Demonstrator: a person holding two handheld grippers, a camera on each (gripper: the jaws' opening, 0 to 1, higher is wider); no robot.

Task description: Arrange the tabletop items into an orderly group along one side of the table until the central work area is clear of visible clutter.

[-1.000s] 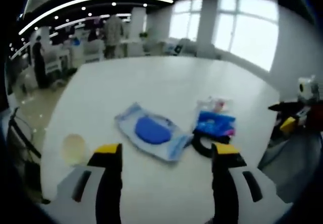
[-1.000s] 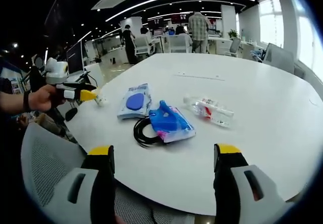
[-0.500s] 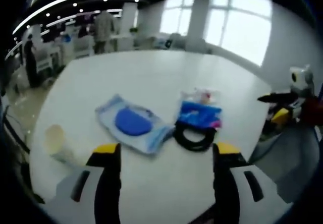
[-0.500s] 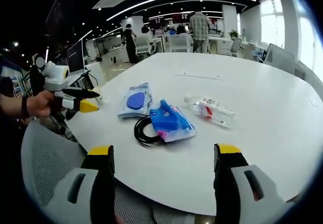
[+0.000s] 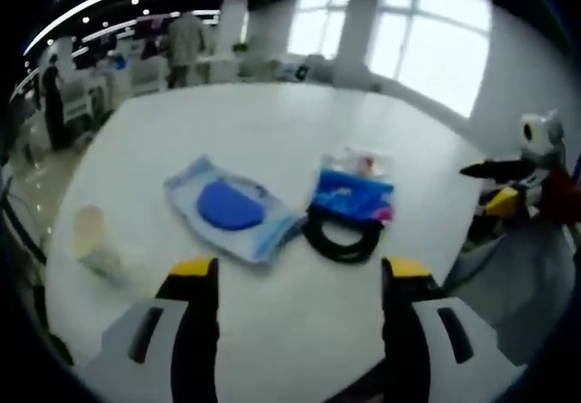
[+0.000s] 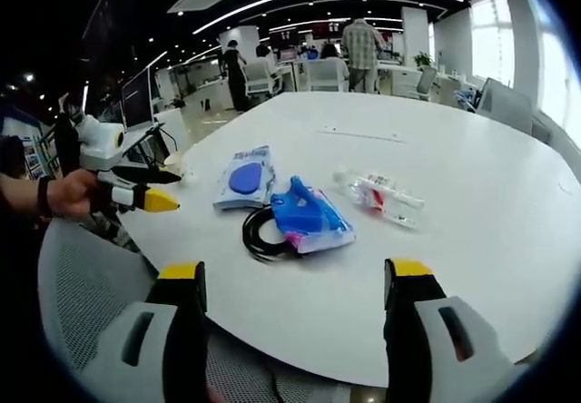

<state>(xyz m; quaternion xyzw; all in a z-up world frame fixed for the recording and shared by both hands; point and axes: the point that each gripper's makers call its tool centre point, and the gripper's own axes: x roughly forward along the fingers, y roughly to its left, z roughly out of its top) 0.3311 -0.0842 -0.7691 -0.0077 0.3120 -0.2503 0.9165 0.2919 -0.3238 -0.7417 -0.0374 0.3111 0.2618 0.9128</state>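
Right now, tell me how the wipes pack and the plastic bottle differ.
The wipes pack is flat and pale blue with a dark blue oval patch; the plastic bottle is clear and rounded with a red and white label. The wipes pack sits nearer the table's left edge in the right gripper view; the plastic bottle lies farther right. Both rest on the white table, untouched.

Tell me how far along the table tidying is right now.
Nothing looks done: the wipes pack, blue bag, black cable and bottle lie mid-table, a cup near the edge. Left claw and right claw are open, holding nothing. All grouping remains.
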